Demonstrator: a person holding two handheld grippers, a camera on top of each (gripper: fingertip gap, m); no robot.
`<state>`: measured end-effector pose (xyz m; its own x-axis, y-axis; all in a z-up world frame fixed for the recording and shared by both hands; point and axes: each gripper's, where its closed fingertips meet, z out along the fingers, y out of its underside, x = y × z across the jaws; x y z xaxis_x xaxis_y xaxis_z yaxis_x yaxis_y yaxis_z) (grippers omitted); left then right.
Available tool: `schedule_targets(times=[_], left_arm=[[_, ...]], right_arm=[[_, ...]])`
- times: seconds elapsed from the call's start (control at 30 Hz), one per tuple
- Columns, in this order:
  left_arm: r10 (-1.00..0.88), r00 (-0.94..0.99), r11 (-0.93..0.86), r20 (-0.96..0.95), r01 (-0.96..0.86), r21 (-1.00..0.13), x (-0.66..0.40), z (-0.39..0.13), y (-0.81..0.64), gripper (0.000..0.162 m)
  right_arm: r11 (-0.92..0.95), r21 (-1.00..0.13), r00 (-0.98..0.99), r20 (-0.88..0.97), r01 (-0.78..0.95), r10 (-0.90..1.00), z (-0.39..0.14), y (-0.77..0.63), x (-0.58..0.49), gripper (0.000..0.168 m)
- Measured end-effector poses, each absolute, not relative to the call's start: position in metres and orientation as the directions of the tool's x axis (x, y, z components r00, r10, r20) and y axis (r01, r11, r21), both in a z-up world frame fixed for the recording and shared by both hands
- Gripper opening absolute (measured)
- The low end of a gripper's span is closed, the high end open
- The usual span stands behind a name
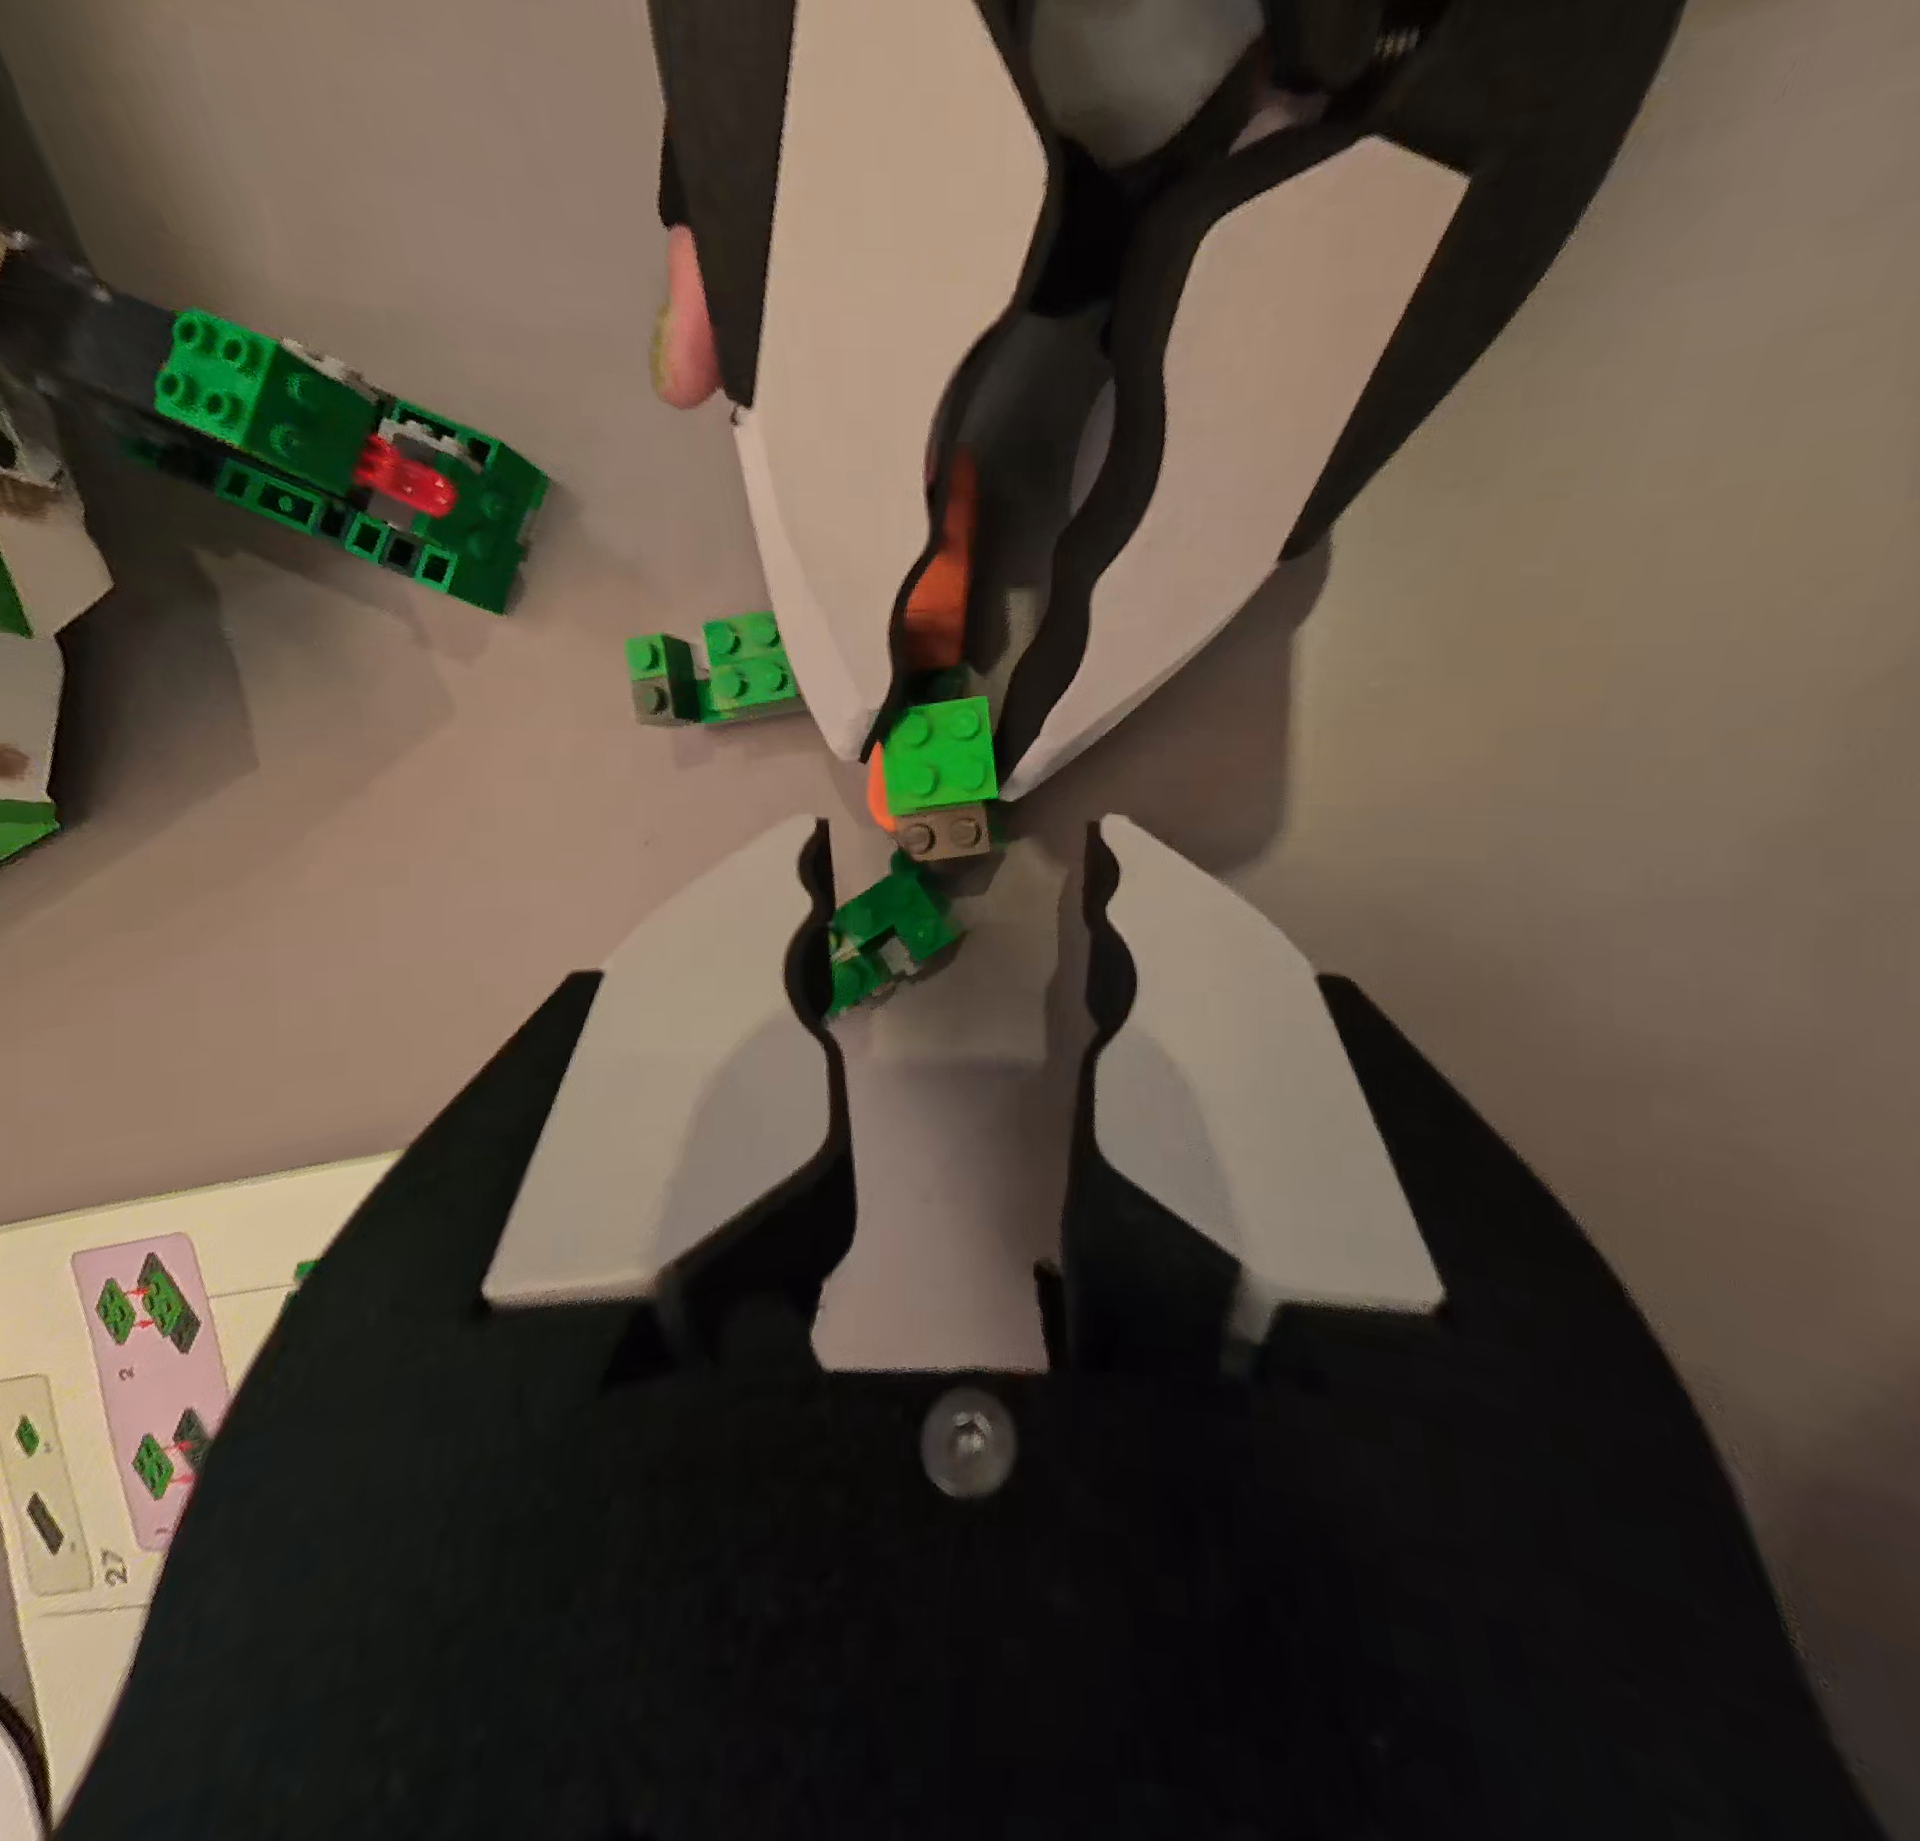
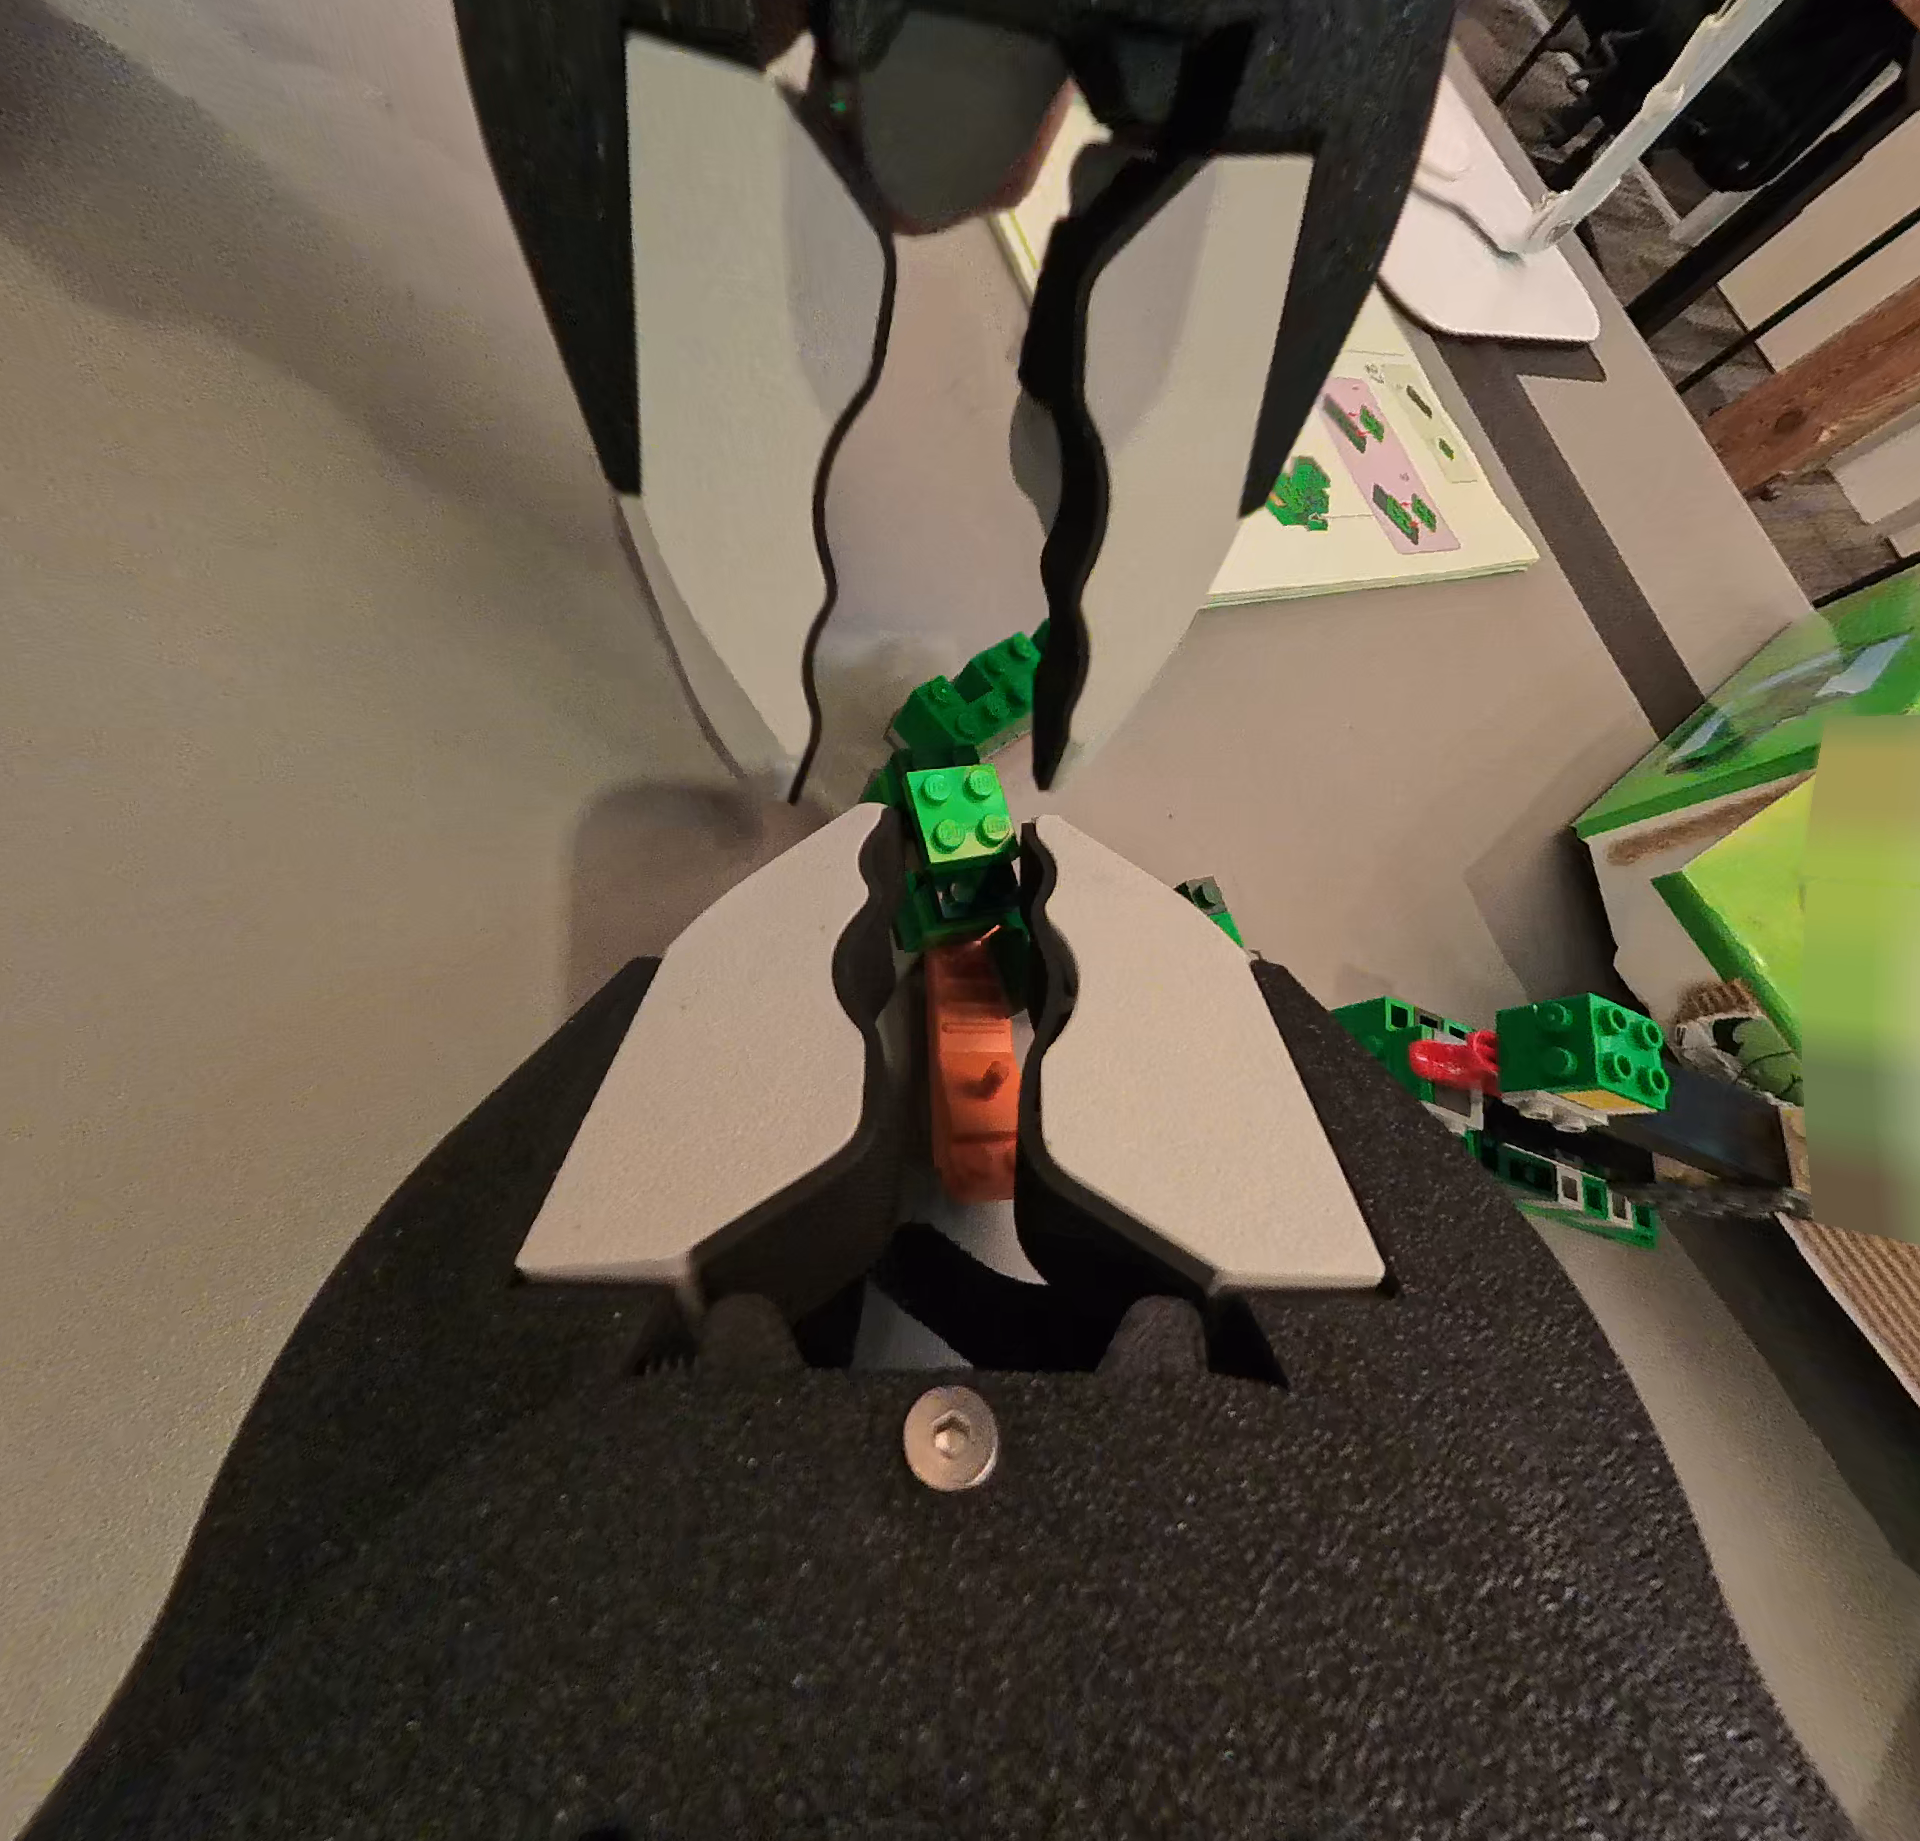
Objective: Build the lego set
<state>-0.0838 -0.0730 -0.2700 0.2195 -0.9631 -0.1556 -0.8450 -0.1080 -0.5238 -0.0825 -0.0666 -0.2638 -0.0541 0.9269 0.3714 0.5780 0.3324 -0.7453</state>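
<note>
We work over a plain grey desk (image 1: 312,908) under dim, warm light. Nearest in the left wrist view, our left tongs (image 1: 961,835) stand apart with nothing between them, hovering over a small dark green brick cluster (image 1: 894,934) lying on the desk. Just beyond, tip to tip with them, our right tongs (image 2: 956,835) are clamped on a small lego assembly (image 2: 956,825): a bright green four-stud brick on top, darker green pieces below, a grey two-stud piece at its end and an orange piece running back between the fingers. It is held above the desk, between the two pairs of tongs. Beside it lies a loose group of green bricks (image 1: 717,669). Farther off sits a larger green build (image 1: 343,461) with a translucent red piece and black parts. An open instruction booklet (image 2: 1382,503) lies near the desk edge, a green box (image 2: 1714,856) stands at one side, and past the edge we see a white stand base (image 2: 1496,274) and dark furniture legs
</note>
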Motion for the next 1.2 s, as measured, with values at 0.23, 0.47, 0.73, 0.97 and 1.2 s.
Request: schedule_targets(times=[0.23,0.47,0.73,0.97,1.2], left_arm=[[-0.959,0.228,-0.115,-0.171,-0.857,-0.503,-0.083,-0.281,-0.067,0.032],[-0.967,0.224,-0.135,-0.12,-0.851,-0.507,-0.081,-0.283,-0.067,0.022],[-0.969,0.225,-0.149,-0.099,-0.859,-0.49,-0.081,-0.283,-0.066,0.02],[-0.977,0.191,-0.123,-0.097,-0.873,-0.473,-0.081,-0.284,-0.07,0.02],[-0.977,0.187,-0.118,-0.102,-0.875,-0.469,-0.081,-0.284,-0.071,0.02]], right_arm=[[0.328,-0.752,-0.051,0.367,0.572,0.929,-0.264,-0.066,-0.082,0.021],[0.331,-0.754,-0.048,0.371,0.567,0.927,-0.263,-0.066,-0.082,0.021],[0.335,-0.758,-0.043,0.377,0.56,0.925,-0.262,-0.065,-0.081,0.022],[0.305,-0.801,-0.043,0.331,0.515,0.943,-0.253,-0.068,-0.078,0.027],[0.292,-0.805,-0.031,0.324,0.517,0.946,-0.251,-0.066,-0.078,0.027]])
